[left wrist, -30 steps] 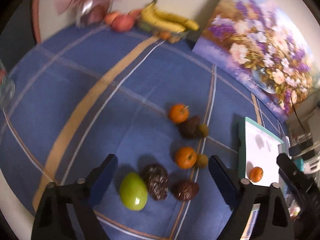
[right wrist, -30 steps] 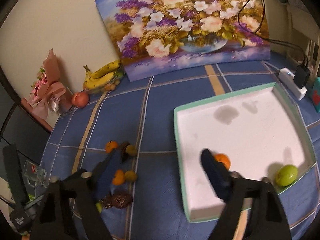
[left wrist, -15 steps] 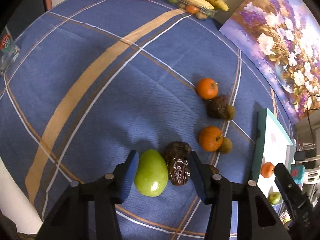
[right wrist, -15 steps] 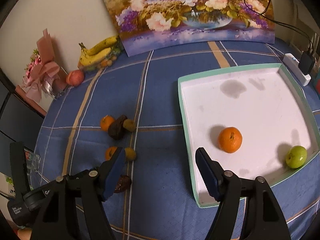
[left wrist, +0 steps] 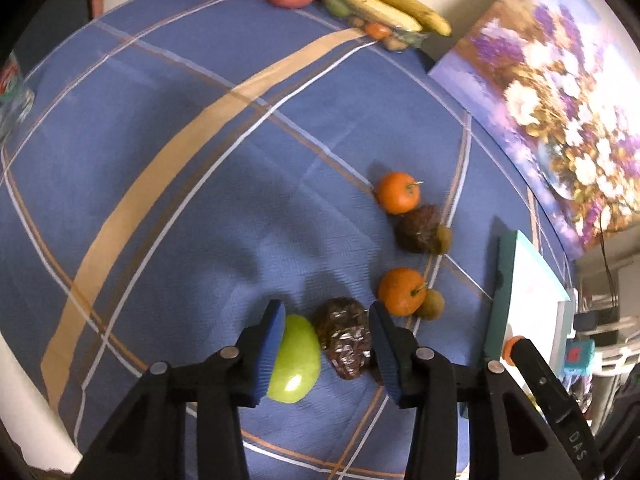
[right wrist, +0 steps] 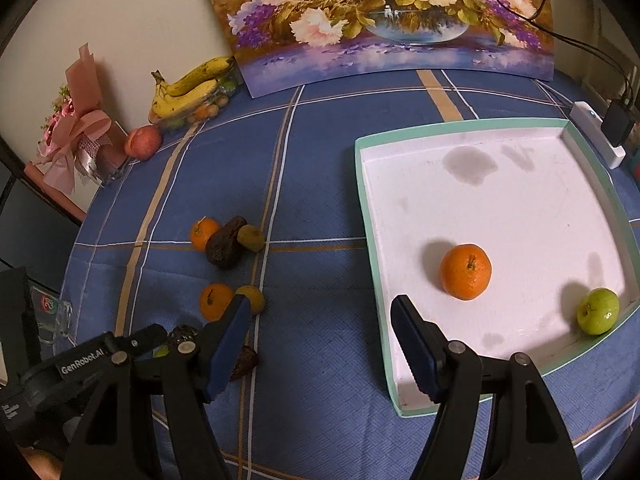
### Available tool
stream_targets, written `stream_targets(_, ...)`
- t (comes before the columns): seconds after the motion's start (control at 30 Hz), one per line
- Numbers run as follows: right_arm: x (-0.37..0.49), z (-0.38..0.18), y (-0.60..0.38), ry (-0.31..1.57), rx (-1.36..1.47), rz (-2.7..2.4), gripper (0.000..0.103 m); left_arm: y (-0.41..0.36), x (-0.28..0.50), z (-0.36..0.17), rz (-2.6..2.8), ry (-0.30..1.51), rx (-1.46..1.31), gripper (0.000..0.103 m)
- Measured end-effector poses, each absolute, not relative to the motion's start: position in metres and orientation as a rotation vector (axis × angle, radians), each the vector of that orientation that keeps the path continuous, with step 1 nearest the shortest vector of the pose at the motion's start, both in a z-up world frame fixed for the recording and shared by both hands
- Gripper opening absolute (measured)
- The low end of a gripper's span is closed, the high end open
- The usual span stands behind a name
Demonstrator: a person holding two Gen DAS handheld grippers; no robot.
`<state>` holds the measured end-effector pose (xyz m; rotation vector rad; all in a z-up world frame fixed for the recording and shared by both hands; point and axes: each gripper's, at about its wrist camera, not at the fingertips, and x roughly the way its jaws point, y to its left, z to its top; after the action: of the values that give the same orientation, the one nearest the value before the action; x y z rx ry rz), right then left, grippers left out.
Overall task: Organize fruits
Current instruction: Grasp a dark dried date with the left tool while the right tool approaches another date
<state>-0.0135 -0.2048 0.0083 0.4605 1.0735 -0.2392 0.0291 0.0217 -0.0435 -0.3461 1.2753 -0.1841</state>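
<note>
My left gripper (left wrist: 326,344) is open low over the blue cloth, its jaws around a green apple (left wrist: 296,360) and a dark wrinkled fruit (left wrist: 346,340); the left pad (left wrist: 272,350) touches the apple. Two oranges (left wrist: 398,192) (left wrist: 401,291), another dark fruit (left wrist: 418,228) and small yellow-green fruits lie beyond. My right gripper (right wrist: 320,352) is open and empty, above the cloth by the white tray's (right wrist: 366,208) left rim. The tray holds an orange (right wrist: 465,271) and a green apple (right wrist: 598,311).
Bananas (right wrist: 188,88) in a clear box, a red apple (right wrist: 143,142) and a pink bouquet (right wrist: 74,132) stand at the back wall beside a flower painting (right wrist: 384,12). A glass (right wrist: 54,312) stands at the left edge. A white charger (right wrist: 598,132) lies behind the tray.
My left gripper has come down and forward and narrowed around the green apple and dark fruit. My right gripper has drawn back and left from over the tray.
</note>
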Motion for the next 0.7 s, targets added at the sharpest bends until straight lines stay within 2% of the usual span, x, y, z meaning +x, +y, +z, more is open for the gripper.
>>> stream_targets(0.3, -0.014, 0.006, -0.207, 1.080, 0.462, -0.251, 0.073, -0.011, 0.036, -0.051, -0.187, 1.285, -0.181, 0.047)
stream_targets(0.63, -0.012, 0.003, -0.206, 1.093, 0.453, -0.252, 0.073, -0.014, 0.046, -0.072, -0.200, 1.359, -0.220, 0.047)
stream_targets(0.7, -0.011, 0.001, -0.206, 1.097, 0.451, -0.252, 0.073, -0.014, 0.044, -0.073, -0.207, 1.366, -0.246, 0.039)
